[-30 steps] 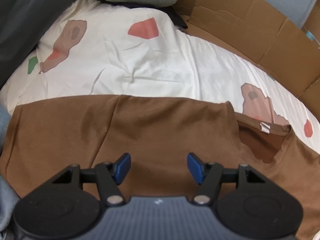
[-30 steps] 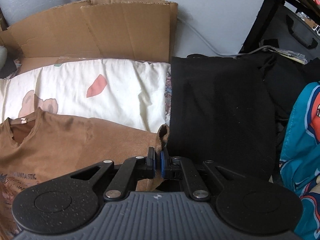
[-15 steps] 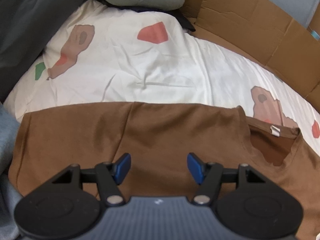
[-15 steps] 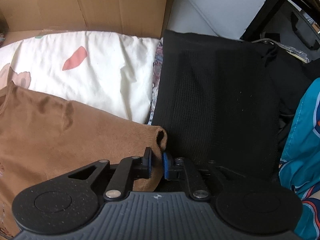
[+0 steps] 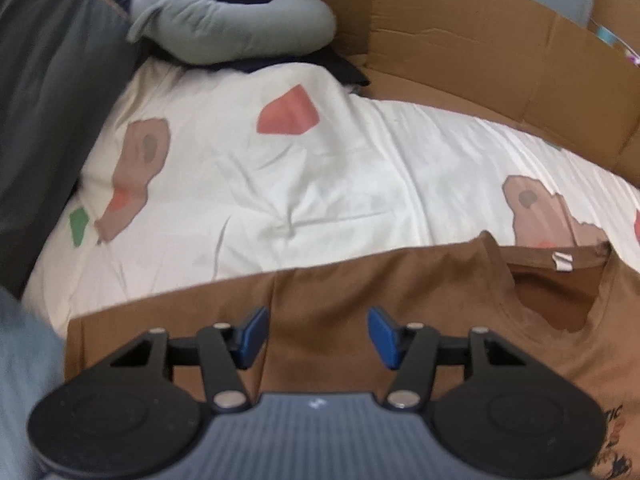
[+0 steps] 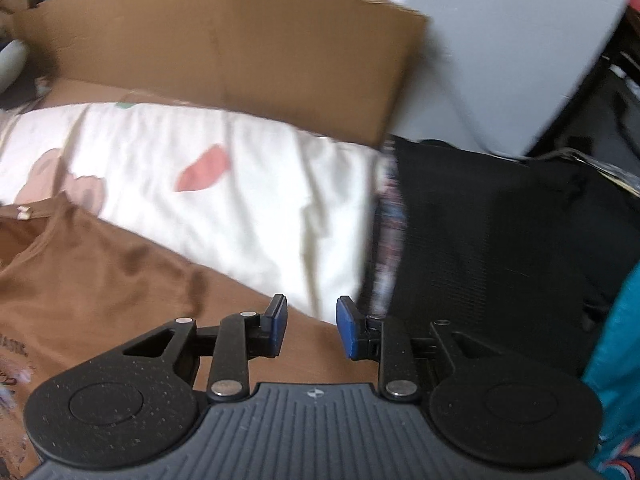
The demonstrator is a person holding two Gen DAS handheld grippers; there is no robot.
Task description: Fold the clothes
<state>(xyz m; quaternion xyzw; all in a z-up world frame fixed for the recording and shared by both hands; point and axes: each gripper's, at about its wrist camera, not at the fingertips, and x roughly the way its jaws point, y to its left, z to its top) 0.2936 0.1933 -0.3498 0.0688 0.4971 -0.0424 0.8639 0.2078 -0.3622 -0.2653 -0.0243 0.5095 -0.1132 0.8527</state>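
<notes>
A brown T-shirt (image 5: pixel 360 292) lies spread flat on a white quilt (image 5: pixel 320 184) with bear and colour patches. Its neckline with a small white tag (image 5: pixel 562 261) is at the right in the left wrist view. My left gripper (image 5: pixel 318 334) is open and empty, just above the shirt's left shoulder area. In the right wrist view the shirt (image 6: pixel 100 280) lies at the lower left. My right gripper (image 6: pixel 312 326) is open and empty above the shirt's right sleeve edge.
Cardboard walls (image 5: pixel 480 52) (image 6: pixel 224 52) stand along the far side of the quilt. A grey curved pillow (image 5: pixel 232 28) lies at the back left. Black fabric (image 6: pixel 500 248) and a teal garment (image 6: pixel 616 360) lie to the right of the quilt.
My right gripper was shut on the shirt's sleeve edge and has opened and let it go; the sleeve now lies flat. My left gripper stayed open and drew back a little.
</notes>
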